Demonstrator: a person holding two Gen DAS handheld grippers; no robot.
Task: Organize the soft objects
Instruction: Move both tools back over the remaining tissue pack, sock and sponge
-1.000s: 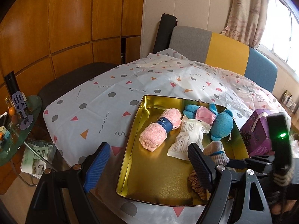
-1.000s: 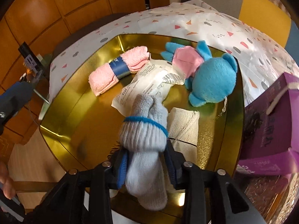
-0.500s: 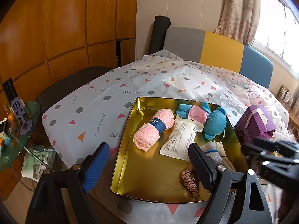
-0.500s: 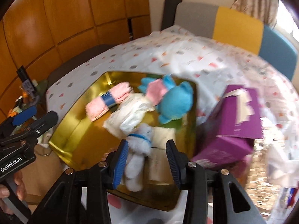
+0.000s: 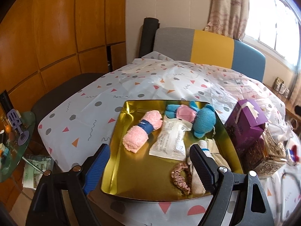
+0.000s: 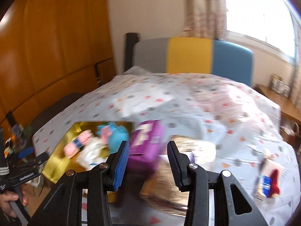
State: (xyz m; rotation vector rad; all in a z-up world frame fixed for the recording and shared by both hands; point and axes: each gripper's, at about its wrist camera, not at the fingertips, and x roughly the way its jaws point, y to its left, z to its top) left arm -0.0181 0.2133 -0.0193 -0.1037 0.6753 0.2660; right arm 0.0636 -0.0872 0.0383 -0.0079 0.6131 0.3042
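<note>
Jaws of both grippers stand apart with nothing in them: our left gripper (image 5: pixel 150 167) over the tray (image 5: pixel 114 137), our right gripper (image 6: pixel 148 162) by the box (image 6: pixel 145 145). Sock (image 5: pixel 204 145) lies in the tray, beside the plush (image 5: pixel 204 120).

No legible txt: print on white packet (image 5: pixel 170 141) & towel's blue band (image 5: pixel 146 126) too small.
</note>
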